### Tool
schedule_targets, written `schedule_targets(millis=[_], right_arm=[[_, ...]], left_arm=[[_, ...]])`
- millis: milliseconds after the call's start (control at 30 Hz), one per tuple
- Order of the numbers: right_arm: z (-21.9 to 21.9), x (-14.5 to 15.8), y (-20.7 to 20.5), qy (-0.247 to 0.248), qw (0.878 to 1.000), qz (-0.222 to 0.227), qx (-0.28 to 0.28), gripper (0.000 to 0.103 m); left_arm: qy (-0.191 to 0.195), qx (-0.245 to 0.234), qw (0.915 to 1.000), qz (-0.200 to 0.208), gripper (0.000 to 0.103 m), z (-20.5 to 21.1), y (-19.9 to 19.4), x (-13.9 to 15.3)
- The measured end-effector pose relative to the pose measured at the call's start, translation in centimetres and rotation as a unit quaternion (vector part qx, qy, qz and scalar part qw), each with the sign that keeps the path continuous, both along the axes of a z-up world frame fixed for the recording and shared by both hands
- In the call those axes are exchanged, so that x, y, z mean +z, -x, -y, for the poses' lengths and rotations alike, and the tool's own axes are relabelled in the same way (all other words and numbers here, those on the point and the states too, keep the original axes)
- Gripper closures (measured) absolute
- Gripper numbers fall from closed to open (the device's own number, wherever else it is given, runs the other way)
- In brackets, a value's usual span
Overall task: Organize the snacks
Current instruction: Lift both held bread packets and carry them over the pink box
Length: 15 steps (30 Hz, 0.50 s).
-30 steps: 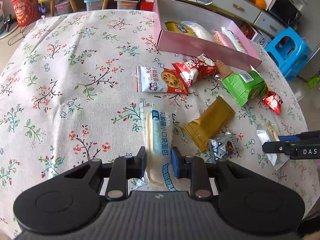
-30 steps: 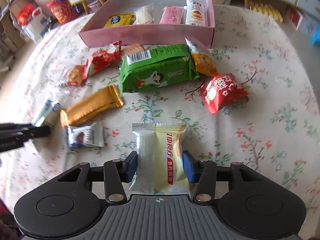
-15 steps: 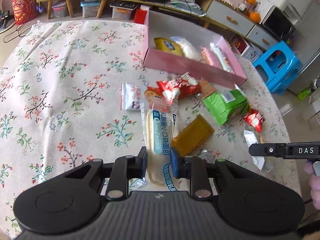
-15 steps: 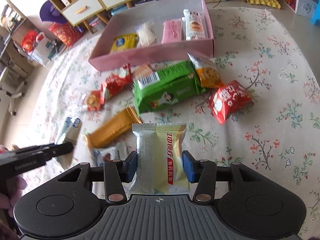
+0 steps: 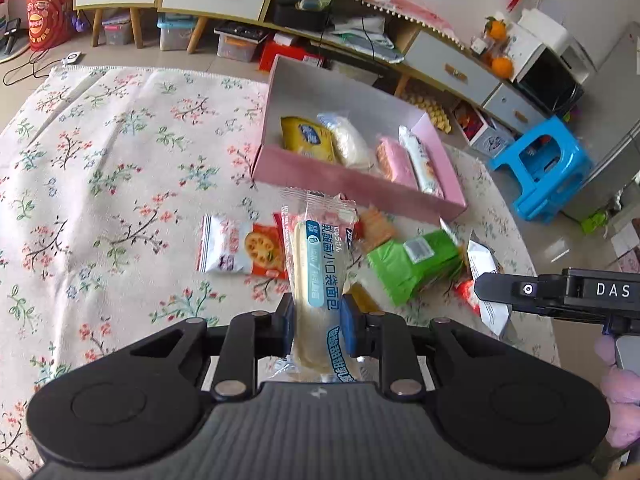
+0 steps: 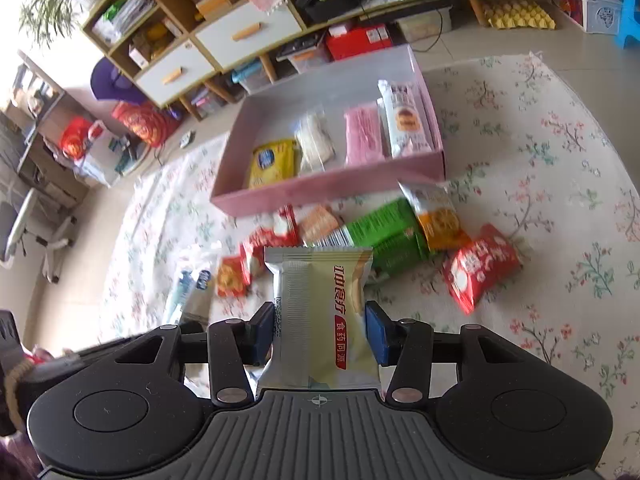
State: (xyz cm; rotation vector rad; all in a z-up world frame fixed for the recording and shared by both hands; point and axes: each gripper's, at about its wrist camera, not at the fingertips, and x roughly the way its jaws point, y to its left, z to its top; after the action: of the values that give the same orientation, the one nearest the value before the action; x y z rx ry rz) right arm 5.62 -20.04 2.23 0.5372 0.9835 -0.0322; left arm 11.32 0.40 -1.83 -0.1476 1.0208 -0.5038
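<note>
Bread packet [image 5: 318, 280], long and pale with blue lettering, stands pinched between the blue pads of the left gripper [image 5: 316, 322], held above the floral tablecloth [image 5: 120, 184]. Right gripper [image 6: 320, 330] clamps a silver-and-cream snack pack [image 6: 320, 312] the same way. Beyond both, the pink box [image 6: 320, 188] holds four snacks, with a green packet [image 6: 384, 236] and red packets loose just in front of it

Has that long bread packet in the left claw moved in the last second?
Yes. The bread packet, clamped in the left gripper, has been lifted off the floral tablecloth and carried toward the pink box.
</note>
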Motion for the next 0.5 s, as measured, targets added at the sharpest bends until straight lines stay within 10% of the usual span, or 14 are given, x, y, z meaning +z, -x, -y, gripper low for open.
schedule_targets(millis=[500], right_arm=[[3.0,0.7,-6.0,0.016,1.000,0.014,-0.021,0.056]], left_arm=[[-0.017,0.005,0.9994,0.032,0.082,3.7,-5.6,1.9]])
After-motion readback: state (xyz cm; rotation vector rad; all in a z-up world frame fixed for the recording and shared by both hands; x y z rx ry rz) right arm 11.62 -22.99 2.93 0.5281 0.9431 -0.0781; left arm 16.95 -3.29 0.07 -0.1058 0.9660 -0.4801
